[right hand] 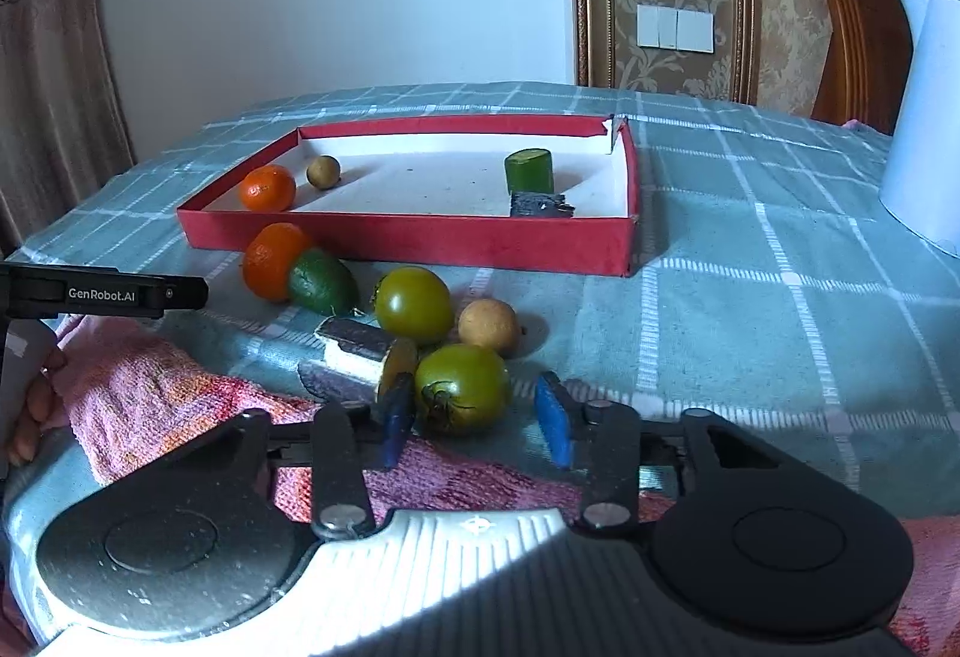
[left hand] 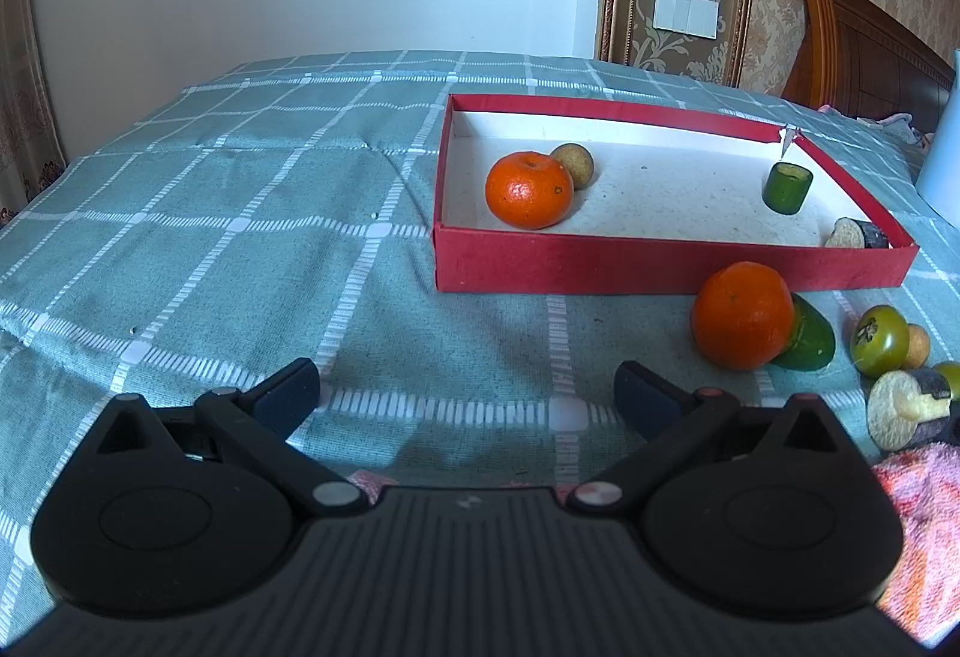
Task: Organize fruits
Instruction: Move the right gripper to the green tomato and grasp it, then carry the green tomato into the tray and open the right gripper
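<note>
The box (right hand: 420,243) was red outside, white inside; the bedcover (left hand: 240,213) teal with white checks; the towel (right hand: 156,387) pink.

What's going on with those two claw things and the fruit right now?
Left gripper open, idle. Right gripper fingers around nearest green tomato, one pad still clear. Red box ahead, other fruit crowding alongside.

Soft bluish daylight, sharp focus throughout, fisheye bending at dark corners, and sun glare across the right tool (right hand: 477,420) body.
</note>
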